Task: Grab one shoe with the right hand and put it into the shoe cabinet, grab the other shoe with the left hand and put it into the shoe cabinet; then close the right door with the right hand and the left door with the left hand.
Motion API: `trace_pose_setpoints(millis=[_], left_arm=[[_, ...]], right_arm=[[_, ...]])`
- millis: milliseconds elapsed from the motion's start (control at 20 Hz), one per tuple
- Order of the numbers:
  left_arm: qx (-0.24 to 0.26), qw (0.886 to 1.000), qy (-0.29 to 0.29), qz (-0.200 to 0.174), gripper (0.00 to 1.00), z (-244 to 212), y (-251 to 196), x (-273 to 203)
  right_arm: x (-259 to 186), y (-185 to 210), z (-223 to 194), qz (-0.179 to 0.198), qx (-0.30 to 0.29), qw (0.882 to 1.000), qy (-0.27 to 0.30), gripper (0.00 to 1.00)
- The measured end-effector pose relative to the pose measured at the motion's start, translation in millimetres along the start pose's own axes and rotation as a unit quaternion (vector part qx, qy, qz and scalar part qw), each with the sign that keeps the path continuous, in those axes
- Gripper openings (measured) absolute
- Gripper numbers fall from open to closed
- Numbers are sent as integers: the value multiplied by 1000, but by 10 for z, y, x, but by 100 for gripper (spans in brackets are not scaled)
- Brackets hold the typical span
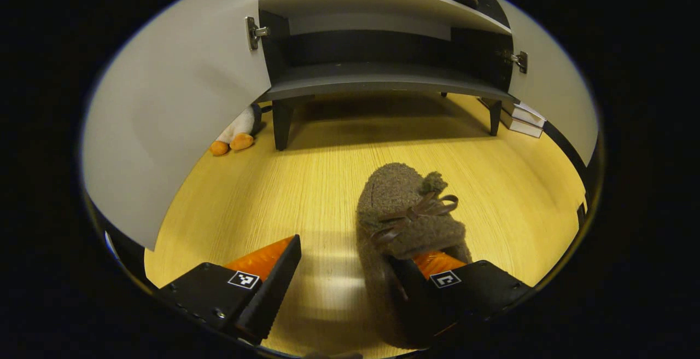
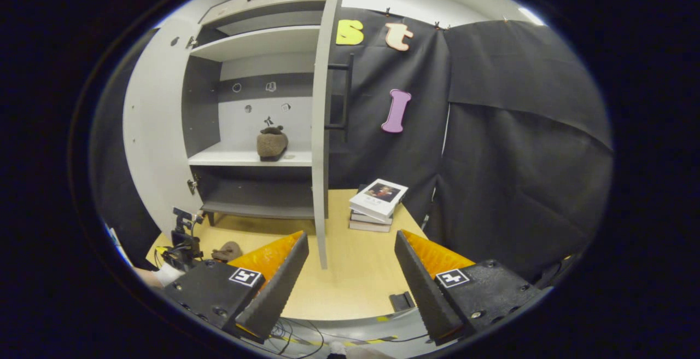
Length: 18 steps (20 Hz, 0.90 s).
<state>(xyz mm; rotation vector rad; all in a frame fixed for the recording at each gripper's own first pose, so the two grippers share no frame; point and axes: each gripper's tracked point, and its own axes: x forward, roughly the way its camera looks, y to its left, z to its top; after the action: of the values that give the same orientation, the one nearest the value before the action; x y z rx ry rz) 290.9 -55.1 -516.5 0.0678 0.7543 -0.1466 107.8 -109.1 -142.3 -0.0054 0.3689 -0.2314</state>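
Left gripper (image 1: pixel 350 288) open, one finger inside brown slipper (image 1: pixel 407 222) on floor just ahead. Right gripper (image 2: pixel 353 279) open, empty; other slipper (image 2: pixel 272 144) on cabinet shelf (image 2: pixel 229 157) far ahead-left.

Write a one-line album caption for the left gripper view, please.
Open left gripper reaches around a fuzzy brown shoe before the open shoe cabinet.

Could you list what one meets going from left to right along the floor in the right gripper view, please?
The other hand-held gripper → brown slipper on the floor → open right cabinet door's lower edge → stack of books.
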Motion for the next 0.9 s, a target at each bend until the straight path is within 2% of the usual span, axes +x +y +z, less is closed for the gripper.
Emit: trace_pose_setpoints(millis=[200, 250, 300, 350, 400, 450, 500, 550, 700, 750, 800, 900], left_arm=[[-9, 1000, -15, -21, 87, 130, -96, 200], [-15, 999, -11, -35, 65, 136, -182, 211], [-14, 999, -11, -48, 64, 139, -251, 196], [-3, 999, -11, -44, 29, 155, -262, 178], [13, 999, -6, -33, 28, 150, -261, 192], [30, 999, -7, -13, 8, 181, -189, 197], [37, 999, 0, -5, 12, 182, -153, 215], [37, 999, 6, -5, 4, 185, -154, 194], [48, 999, -5, -1, 2, 297, -134, 64], [54, 998, -12, 3, 12, 383, -119, -7], [57, 998, -19, 7, 2, 482, -130, -113], [48, 998, -40, 12, 2, 705, -137, -355]], right_arm=[[23, -17, 12, -9, -9, 1000, 1, 100], [24, -14, 18, -9, -8, 1000, 0, 100], [22, -15, 18, -10, -5, 1000, 0, 100], [25, -26, 14, -10, 0, 1000, 0, 100], [27, -29, 20, -10, 5, 1000, 1, 100], [23, -40, 17, -11, 8, 1000, 0, 100], [2, -50, 15, -13, 9, 1000, -2, 100], [-10, -52, 35, -13, 8, 1000, -5, 100], [-61, -37, 109, -12, 7, 1000, -17, 100], [-81, -34, 134, -11, 9, 1000, -21, 100], [-101, -35, 164, -9, 11, 1000, -26, 100], [-135, -43, 247, -8, 15, 999, -41, 100]])
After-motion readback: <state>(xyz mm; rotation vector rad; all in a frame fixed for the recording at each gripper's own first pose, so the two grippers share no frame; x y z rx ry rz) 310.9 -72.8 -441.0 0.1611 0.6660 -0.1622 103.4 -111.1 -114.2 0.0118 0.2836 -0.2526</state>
